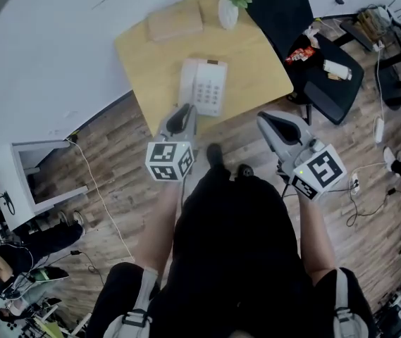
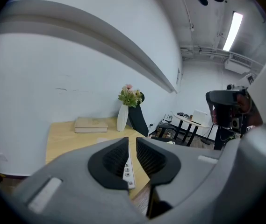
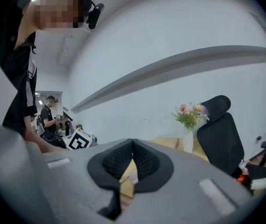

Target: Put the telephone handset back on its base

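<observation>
White wall (image 1: 52, 41), wood-plank floor (image 1: 108, 167).
A pale wooden table (image 1: 151, 69) stands against the wall, with a vase (image 1: 227, 13) of flowers and a book (image 1: 175, 21) along its far edge. A black chair (image 1: 285, 13) is just beside its right edge. A ceiling strip light (image 2: 232, 29) is lit.

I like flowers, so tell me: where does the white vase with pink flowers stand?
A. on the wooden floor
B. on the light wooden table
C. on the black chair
B: the white vase stands on the light wooden table, near its far corner.
</observation>
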The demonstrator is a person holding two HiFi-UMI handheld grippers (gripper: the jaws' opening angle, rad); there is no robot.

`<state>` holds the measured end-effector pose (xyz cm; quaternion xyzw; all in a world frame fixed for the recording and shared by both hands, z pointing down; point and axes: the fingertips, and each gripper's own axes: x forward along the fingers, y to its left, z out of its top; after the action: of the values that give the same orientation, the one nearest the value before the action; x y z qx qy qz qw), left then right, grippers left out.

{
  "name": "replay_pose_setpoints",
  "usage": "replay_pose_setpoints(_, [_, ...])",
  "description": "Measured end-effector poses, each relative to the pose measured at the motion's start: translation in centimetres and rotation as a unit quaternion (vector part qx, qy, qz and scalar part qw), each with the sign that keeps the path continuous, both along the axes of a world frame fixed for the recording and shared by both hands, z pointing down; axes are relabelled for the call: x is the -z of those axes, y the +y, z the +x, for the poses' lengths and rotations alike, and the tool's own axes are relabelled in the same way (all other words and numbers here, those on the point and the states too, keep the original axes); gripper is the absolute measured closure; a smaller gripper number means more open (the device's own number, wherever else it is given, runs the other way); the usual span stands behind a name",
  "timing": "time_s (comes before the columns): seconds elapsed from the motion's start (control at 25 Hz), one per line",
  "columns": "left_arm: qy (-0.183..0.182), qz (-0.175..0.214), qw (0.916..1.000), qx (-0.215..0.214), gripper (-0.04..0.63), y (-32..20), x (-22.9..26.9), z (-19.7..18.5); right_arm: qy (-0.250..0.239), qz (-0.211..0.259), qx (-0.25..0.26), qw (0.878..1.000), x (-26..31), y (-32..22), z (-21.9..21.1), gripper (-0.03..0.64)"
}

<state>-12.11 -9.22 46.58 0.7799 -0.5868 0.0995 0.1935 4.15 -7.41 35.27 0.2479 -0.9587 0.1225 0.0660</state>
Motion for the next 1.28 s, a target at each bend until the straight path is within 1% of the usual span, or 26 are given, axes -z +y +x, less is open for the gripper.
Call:
replay_pose_setpoints(0.16, [-0.005,0.013,0.9997,0.018,0.565,2.2,1.6,1.3,-0.008,0.003,0.02,1.0,0.3,1.5,1.0,0.614])
replay_pose_setpoints(0.24, [-0.005,0.017,0.9996,0.024,0.566,3.4,2.3,2.0,-0.012,0.004,0.029,1.0,0.4,2.2,1.5,0.614])
replay_pose_setpoints(0.32, [0.001,0.018,0.9994,0.028,0.571,4.5,3.1,3.0,-0.016,0.003,0.035,0.999,0.3,2.9,2.2,0.614])
replay_pose_setpoints(0.4, [0.014,0.021,0.9993,0.029,0.578,5.9,4.1,4.1,-0.019,-0.002,0.038,0.999,0.0,3.8,3.0,0.614])
replay_pose_setpoints(0.48, [0.023,0.029,0.9989,0.029,0.583,7.4,5.2,5.1,-0.023,-0.006,0.042,0.999,-0.3,4.8,3.6,0.615])
replay_pose_setpoints(0.76, [0.034,0.053,0.9979,0.015,0.586,11.2,8.2,8.0,-0.031,0.0,0.055,0.998,-0.1,7.6,4.8,0.614])
replay_pose_setpoints(1.04, [0.027,0.073,0.9969,0.008,0.586,13.9,10.4,10.0,-0.028,0.01,0.065,0.997,0.4,9.9,5.6,0.615])
replay_pose_setpoints(1.28, [0.027,0.079,0.9964,0.016,0.586,15.5,11.1,10.8,-0.027,0.013,0.075,0.997,0.7,11.5,6.3,0.615])
